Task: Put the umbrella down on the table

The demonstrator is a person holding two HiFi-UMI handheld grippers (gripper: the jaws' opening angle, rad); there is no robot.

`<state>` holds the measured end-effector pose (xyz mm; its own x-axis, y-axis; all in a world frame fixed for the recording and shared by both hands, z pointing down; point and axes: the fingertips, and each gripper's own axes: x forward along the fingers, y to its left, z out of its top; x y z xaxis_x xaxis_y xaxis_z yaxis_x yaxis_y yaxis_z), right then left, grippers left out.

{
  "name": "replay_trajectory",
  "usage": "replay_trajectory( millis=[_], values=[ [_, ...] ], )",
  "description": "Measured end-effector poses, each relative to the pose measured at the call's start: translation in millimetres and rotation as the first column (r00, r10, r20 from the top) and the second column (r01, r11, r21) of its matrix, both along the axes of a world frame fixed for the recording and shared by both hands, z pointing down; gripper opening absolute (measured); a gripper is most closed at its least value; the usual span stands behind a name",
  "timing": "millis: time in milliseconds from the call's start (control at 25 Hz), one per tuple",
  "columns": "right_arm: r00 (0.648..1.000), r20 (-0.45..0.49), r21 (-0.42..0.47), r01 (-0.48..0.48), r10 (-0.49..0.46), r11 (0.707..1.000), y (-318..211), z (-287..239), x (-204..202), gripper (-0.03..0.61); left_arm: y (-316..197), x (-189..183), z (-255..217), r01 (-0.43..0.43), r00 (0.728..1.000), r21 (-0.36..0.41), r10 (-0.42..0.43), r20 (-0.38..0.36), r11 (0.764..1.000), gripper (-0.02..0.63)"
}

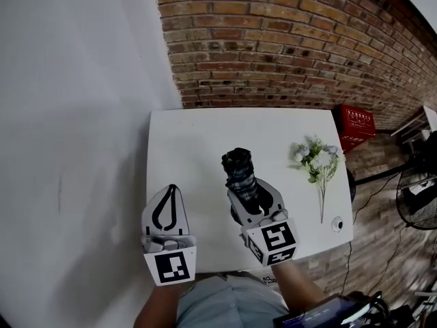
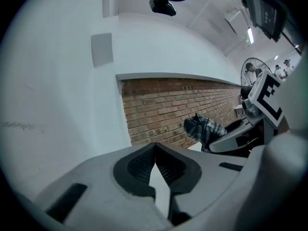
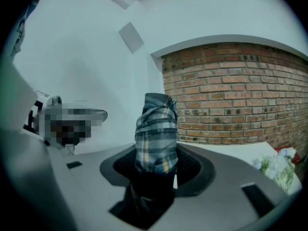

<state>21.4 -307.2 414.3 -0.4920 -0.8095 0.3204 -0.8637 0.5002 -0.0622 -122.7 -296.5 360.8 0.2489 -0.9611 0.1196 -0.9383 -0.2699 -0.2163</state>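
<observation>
A folded plaid umbrella (image 1: 240,171) stands upright between the jaws of my right gripper (image 1: 248,191), which is shut on its lower part, over the front middle of the white table (image 1: 191,139). In the right gripper view the umbrella (image 3: 155,131) rises out of the dark pads, its blue-grey checked cloth bunched at the top. My left gripper (image 1: 171,188) hangs over the table's front left corner, its jaws meeting at the tips with nothing in them. The left gripper view shows the umbrella (image 2: 204,128) off to the right.
A bunch of white flowers (image 1: 316,161) lies on the table's right side, with a small white round thing (image 1: 336,225) near the right front corner. A brick wall stands behind the table. A red crate (image 1: 356,125) and a fan (image 1: 418,198) stand on the floor at right.
</observation>
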Motion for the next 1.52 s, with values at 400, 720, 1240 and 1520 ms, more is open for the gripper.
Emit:
replay_trajectory(
  millis=[400, 720, 1240, 1520],
  values=[
    [1.000, -0.023, -0.079, -0.003, 0.001, 0.997, -3, 40, -7, 0.201, -8, -4, 26, -0.011, 1.000, -0.058, 0.010, -0.007, 0.998, 0.009],
    [0.999, -0.035, -0.129, -0.012, 0.008, 0.992, -7, 68, -7, 0.201, -21, -7, 43, -0.013, 1.000, -0.085, 0.012, -0.012, 0.996, 0.009],
    [0.999, -0.048, -0.189, -0.021, 0.012, 0.982, -11, 102, -11, 0.202, -36, -17, 66, -0.010, 1.000, -0.124, 0.009, -0.006, 0.992, 0.009],
    [0.999, -0.048, -0.209, -0.023, 0.013, 0.978, -17, 114, -13, 0.204, -43, -21, 77, -0.011, 1.000, -0.133, 0.011, 0.005, 0.991, 0.009]
  ],
)
